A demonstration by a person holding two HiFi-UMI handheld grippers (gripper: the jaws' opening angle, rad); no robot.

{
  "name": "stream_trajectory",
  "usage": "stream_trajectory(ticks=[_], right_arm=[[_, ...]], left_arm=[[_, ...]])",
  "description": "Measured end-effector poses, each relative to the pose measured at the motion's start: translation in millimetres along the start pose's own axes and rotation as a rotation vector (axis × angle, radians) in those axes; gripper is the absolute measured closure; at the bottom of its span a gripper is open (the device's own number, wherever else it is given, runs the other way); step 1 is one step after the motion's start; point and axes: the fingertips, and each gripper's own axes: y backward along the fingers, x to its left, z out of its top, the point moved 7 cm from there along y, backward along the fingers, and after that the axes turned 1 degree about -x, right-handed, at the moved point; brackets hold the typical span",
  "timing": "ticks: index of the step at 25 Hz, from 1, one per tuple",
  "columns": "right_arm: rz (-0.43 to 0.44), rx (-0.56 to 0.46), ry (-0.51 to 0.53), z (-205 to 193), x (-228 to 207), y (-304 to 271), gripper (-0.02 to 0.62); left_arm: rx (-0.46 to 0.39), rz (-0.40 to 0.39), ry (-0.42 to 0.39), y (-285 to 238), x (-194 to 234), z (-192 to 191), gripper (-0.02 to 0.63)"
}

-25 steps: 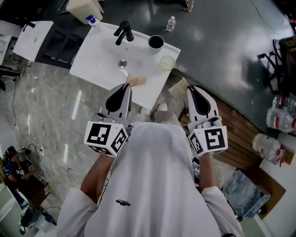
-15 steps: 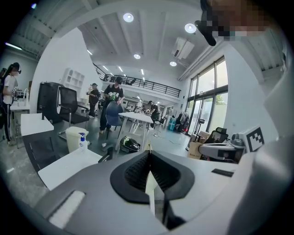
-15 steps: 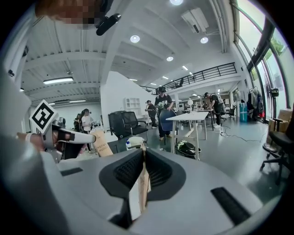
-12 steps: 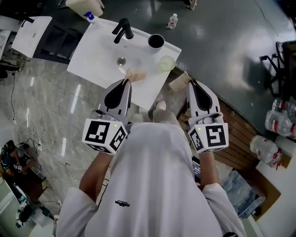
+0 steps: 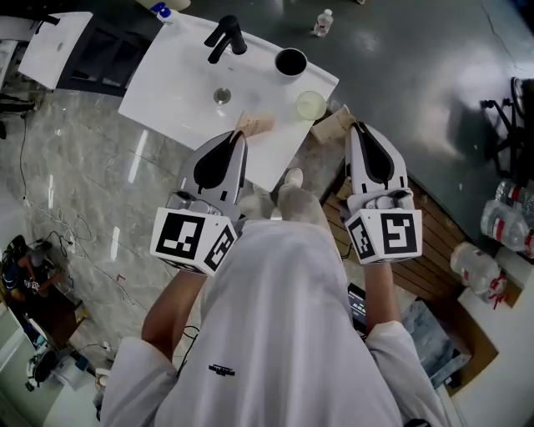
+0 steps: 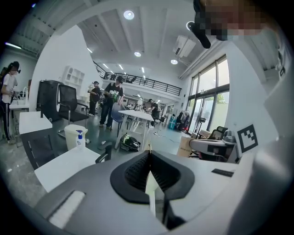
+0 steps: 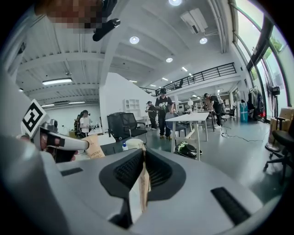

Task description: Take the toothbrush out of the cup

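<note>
A black cup (image 5: 289, 62) stands at the back right corner of the white sink counter (image 5: 167, 83), and a pale clear cup (image 5: 310, 105) sits nearer, by the counter's right edge. No toothbrush can be made out in either cup. My left gripper (image 5: 241, 134) is shut over the counter's near edge, short of both cups. My right gripper (image 5: 358, 126) is shut just off the counter's right side, beside the clear cup. A small tan paper-like piece shows at each tip (image 5: 257, 123) (image 5: 334, 125); whether it is clamped is unclear.
A black faucet (image 5: 225, 37) and a drain (image 5: 222, 96) lie on the counter's left part. A soap bottle (image 6: 80, 137) stands at the back. A small bottle (image 5: 323, 22) is on the dark floor beyond. Wooden slats (image 5: 434, 242) lie to the right.
Both grippers have moved forward toward the sink counter, and the tan pieces at their tips came along. Both stay shut.
</note>
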Motion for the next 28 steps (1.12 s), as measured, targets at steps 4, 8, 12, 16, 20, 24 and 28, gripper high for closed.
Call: stream_trajectory(ticks=[4,8,12,16,20,24,28], right_arm=[[-0.008,-0.016,-0.004,2.2,-4.8,-15.8,0.58],[-0.017,-0.021,-0.01,2.6,-10.7,-28.8,0.58],[-0.018,-0.013,-0.016,-1.6,-15.9,-42.5,0.58],[-0.017,0.003,-0.009,-10.0,-20.3,-56.3,0.58],[-0.015,0.014,-0.015,-19.1,-22.8,-68.6,0.58],[-0.011,0.029,-0.018,-32.2,-23.3,-81.1,0.58],[-0.013,0.05,-0.034,-47.5,-24.3,-91.2,0.58]], left_arm=[[0.006,0.004,0.007,-9.3,5.4,-2.6,0.601],[0.017,0.01,0.018,-18.3,10.5,-6.2,0.601],[0.022,0.02,0.032,-27.1,17.0,-7.8,0.601],[0.025,0.027,0.037,-36.9,22.8,-9.4,0.601],[0.038,0.031,0.044,-45.4,29.5,-14.1,0.601],[0.052,0.043,0.055,-51.4,37.9,-20.5,0.601],[0.067,0.047,0.062,-55.8,43.9,-25.2,0.601]])
